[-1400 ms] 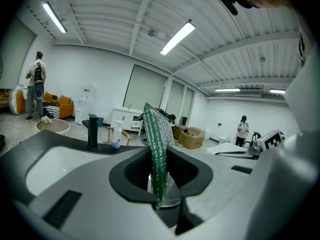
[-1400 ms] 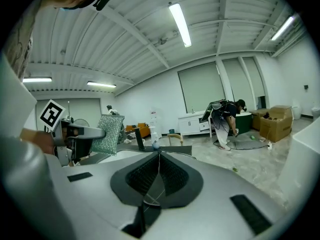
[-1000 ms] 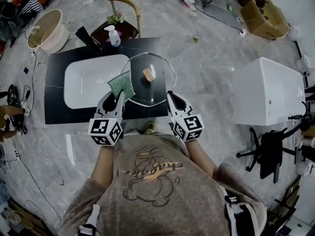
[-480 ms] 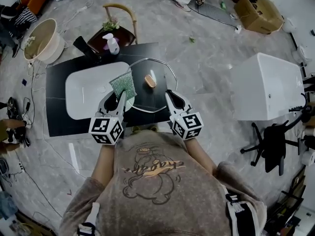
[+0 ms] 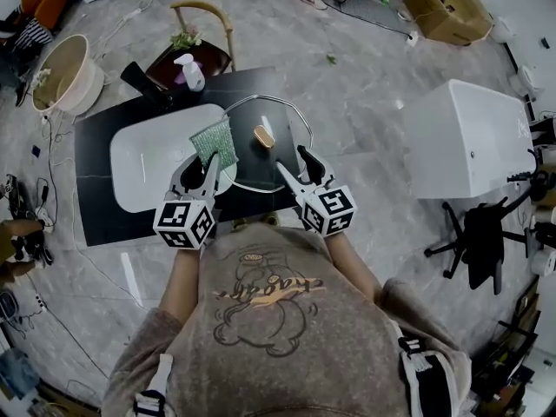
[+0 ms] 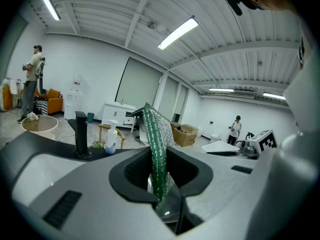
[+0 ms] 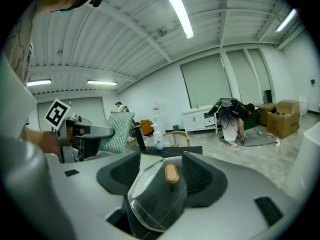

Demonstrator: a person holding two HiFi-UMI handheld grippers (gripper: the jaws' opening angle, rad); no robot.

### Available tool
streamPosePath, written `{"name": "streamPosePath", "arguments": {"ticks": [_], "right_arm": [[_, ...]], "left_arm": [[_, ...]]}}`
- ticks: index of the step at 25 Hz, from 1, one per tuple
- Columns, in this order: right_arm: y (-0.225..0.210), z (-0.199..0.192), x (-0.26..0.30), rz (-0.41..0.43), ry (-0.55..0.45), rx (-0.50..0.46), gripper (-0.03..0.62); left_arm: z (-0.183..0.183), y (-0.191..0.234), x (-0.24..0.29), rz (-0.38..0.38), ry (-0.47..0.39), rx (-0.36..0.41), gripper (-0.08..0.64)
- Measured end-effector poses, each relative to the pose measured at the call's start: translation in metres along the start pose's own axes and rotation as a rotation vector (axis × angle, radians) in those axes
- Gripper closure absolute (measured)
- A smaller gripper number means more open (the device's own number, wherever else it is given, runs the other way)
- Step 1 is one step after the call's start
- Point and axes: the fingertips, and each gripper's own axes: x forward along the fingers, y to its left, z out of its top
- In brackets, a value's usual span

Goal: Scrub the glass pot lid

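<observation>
The glass pot lid [image 5: 276, 148] with its tan knob [image 5: 262, 135] lies on the black counter [image 5: 95, 202], to the right of the white sink basin [image 5: 143, 159]. My left gripper [image 5: 198, 168] is shut on a green scrub sponge [image 5: 215, 142], which stands upright between its pads at the lid's left edge. In the left gripper view the sponge [image 6: 156, 146] rises from the closed jaws. My right gripper [image 5: 298, 166] has just been opening. In the right gripper view the lid [image 7: 150, 204] reaches in between the wide jaws of my right gripper [image 7: 161, 176], and the pads do not press on it.
A black faucet [image 5: 139, 80] and a spray bottle [image 5: 188, 69] stand at the counter's far edge, with a wooden chair [image 5: 204, 23] behind. A round tub [image 5: 61, 72] sits on the floor to the left. A white cabinet [image 5: 460, 142] and an office chair [image 5: 478, 250] stand to the right.
My right gripper's jaws, shut on the lid's rim before, now stand wide apart. Both grippers have shifted a little. The sponge stays in the left gripper.
</observation>
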Motion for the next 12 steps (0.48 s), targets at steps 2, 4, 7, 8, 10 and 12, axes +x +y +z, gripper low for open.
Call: {"name": "streamPosePath", "arguments": {"ticks": [2,4,7,8,10,12], "right_arm": [[-0.001,-0.002,0.0,-0.011,0.006,-0.002,0.324],[-0.001,-0.004,0.002,-0.017,0.013,-0.005,0.318],[0.001,-0.009,0.007,-0.013,0.031,-0.008,0.318],[0.001,-0.011,0.01,-0.01,0.038,-0.012,0.318],[0.002,-0.015,0.019,0.001,0.056,-0.027,0.318],[0.002,-0.019,0.029,0.016,0.077,-0.048,0.318]], "left_arm": [[-0.001,0.001,0.0,-0.002,0.002,-0.002,0.472],[-0.003,0.002,-0.002,-0.002,0.004,-0.005,0.472],[-0.004,0.005,-0.004,0.001,0.007,-0.007,0.472],[-0.005,0.006,-0.005,0.002,0.008,-0.008,0.472],[-0.007,0.009,-0.006,0.003,0.009,-0.01,0.472],[-0.007,0.009,-0.006,0.003,0.01,-0.011,0.472]]}}
